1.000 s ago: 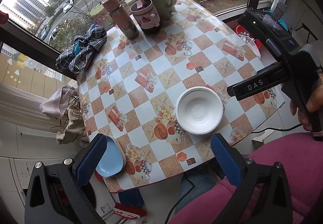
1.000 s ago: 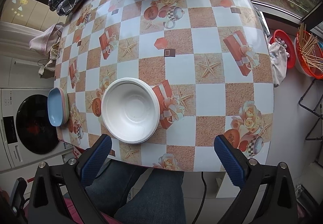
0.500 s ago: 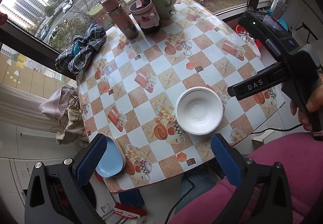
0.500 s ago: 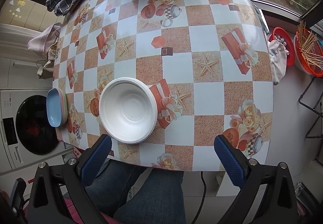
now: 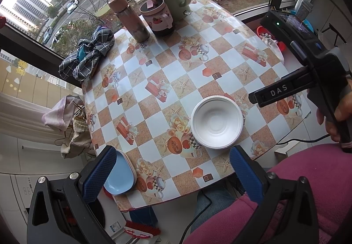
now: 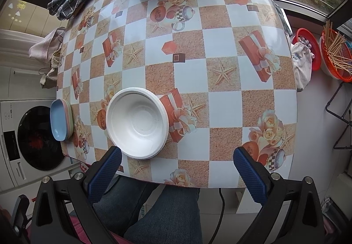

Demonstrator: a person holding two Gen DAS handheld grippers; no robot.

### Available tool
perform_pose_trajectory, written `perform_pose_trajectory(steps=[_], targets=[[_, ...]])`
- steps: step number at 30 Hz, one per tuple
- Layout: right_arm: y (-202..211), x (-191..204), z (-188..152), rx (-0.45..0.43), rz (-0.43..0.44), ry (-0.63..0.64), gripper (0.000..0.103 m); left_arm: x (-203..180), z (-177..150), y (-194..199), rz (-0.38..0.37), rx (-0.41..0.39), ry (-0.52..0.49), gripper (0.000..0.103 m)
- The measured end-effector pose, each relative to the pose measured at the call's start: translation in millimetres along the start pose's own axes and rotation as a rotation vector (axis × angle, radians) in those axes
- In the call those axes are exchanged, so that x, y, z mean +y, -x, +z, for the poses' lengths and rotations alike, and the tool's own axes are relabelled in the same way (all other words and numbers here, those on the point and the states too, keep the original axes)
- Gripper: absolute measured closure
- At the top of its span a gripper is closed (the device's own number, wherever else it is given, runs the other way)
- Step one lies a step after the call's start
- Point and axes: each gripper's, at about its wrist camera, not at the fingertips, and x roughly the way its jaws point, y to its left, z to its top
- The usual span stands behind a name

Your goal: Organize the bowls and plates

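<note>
1. Bowls first: a stack of white round foam bowls (image 5: 216, 122) sits near the front edge of the table with the checkered, gift-and-starfish patterned oilcloth (image 5: 222, 63); the stacked rims show at its edge, though how many there are I cannot tell.
2. A stack of shallow rounded-square plates, pale blue on top (image 5: 120, 174) with pink and green rims under it in the right wrist view (image 6: 60, 120), lies at the table's front left corner, well apart from the bowls.
3. The left gripper (image 5: 173, 172) hangs above the front edge with its blue-padded jaws spread wide and nothing between them; the plate stack lies just beside its left finger in that view.
4. The right gripper (image 6: 177, 170) is likewise wide open and empty, held over the person's lap with the bowls just ahead of its left finger.
5. Both stacks look already gathered, so the step in hand seems to be either the start of a fresh pick or a pause after placing; I cannot tell which.
6. If the plates and bowls belong together, the next move calls for lowering one gripper to a rim, one finger inside and one outside, and closing gently, since thin foam may flex or crack.
</note>
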Motion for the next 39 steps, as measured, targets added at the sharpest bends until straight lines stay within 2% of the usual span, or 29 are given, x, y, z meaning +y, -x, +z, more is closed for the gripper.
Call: perform_pose_trajectory(steps=[8,14,23,29,33,39], targets=[[-3,-5,1,0.016,-0.001,-0.013,0.001,-1,3,-9,-0.027,0.016,-0.005,0.0],[-11,-9,-1,0.041,-0.018,-0.016,0.001,21,11,-35,-0.021,0.041,0.054,0.0],[-56,-13,-5,0.123,-0.07,-0.022,0.001,9,16,-143,-0.054,0.178,0.156,0.0],[-92,-11,3,0.137,-0.096,-0.047,0.001,-4,13,-206,-0.031,0.237,0.204,0.0],[-113,-10,10,0.147,-0.114,-0.063,0.001,-7,6,-231,-0.019,0.261,0.224,0.0],[-139,-11,15,0.171,-0.132,-0.06,0.001,-5,-4,-255,-0.045,0.299,0.28,0.0]])
